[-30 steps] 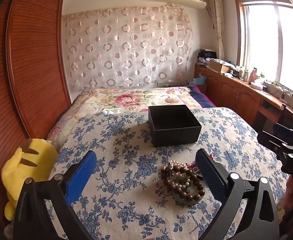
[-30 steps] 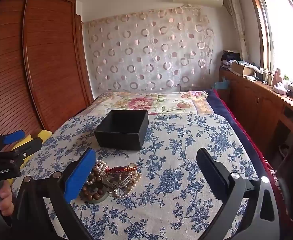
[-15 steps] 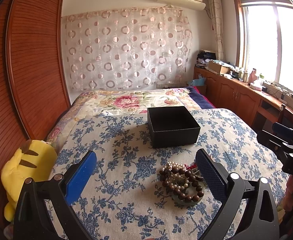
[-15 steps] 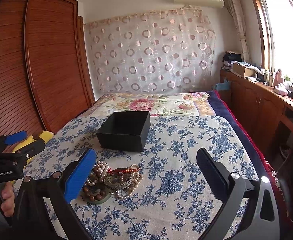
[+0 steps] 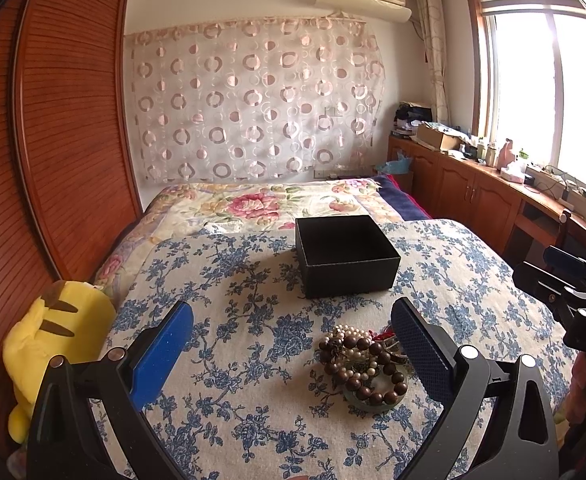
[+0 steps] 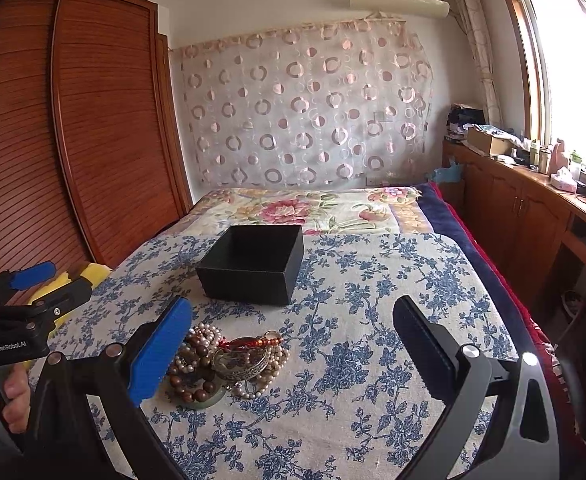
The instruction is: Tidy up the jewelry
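Note:
A pile of jewelry point(image 5: 363, 364) lies on the blue-flowered bedspread: brown bead bracelets, pearl strands, a green bangle, a silver cuff and a red cord. It also shows in the right wrist view point(image 6: 229, 360). An open, empty black box point(image 5: 345, 254) stands behind it, also in the right wrist view point(image 6: 255, 264). My left gripper point(image 5: 293, 340) is open and empty, above the bed, with the pile near its right finger. My right gripper point(image 6: 293, 340) is open and empty, with the pile by its left finger.
A yellow plush toy point(image 5: 53, 344) lies at the bed's left edge by the wooden wardrobe point(image 5: 53, 140). Wooden cabinets with clutter point(image 5: 493, 184) run along the right under the window. A floral quilt point(image 5: 261, 204) covers the far bed.
Both grippers have tilted up slightly, so the box and the pile sit a little lower in both views. The jaws stay open and nothing was picked up.

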A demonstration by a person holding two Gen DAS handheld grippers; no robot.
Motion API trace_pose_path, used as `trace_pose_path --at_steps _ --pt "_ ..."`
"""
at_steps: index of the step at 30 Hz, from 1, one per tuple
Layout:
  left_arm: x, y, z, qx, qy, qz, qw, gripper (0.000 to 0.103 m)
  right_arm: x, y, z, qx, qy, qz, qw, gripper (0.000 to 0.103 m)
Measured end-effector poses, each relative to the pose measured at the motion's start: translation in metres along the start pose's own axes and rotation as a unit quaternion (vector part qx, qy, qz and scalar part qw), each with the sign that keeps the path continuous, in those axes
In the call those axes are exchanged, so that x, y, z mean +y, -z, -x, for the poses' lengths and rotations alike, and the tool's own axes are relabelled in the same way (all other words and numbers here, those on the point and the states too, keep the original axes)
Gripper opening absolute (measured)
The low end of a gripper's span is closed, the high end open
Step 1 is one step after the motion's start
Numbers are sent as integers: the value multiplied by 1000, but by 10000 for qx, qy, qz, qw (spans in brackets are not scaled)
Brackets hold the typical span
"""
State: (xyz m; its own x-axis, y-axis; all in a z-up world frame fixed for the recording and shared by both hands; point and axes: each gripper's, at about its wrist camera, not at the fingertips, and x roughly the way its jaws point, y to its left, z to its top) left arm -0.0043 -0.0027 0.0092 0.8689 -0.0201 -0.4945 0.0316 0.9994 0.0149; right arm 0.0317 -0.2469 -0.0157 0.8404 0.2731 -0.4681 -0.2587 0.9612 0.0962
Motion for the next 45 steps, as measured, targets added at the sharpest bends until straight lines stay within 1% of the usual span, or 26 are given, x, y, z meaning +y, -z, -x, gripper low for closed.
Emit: trace_pose_path --at_steps 1,11,35,41,45 --pt "0 0 0 5 0 -1 10000 96 3 -4 7 -13 -16 6 10000 102" --pt "-1 0 1 -14 29 5 10000 96 8 -7 7 -23 -7 9 10000 102" --pt "-5 5 4 -107 77 16 9999 96 8 -3 11 -55 -65 27 10000 102" --pt "-5 5 1 -61 46 0 10000 96 9 -3 10 -37 -89 30 9999 102" --pt "-2 8 -5 51 53 10 10000 96 4 0 8 6 -98 19 10000 102"
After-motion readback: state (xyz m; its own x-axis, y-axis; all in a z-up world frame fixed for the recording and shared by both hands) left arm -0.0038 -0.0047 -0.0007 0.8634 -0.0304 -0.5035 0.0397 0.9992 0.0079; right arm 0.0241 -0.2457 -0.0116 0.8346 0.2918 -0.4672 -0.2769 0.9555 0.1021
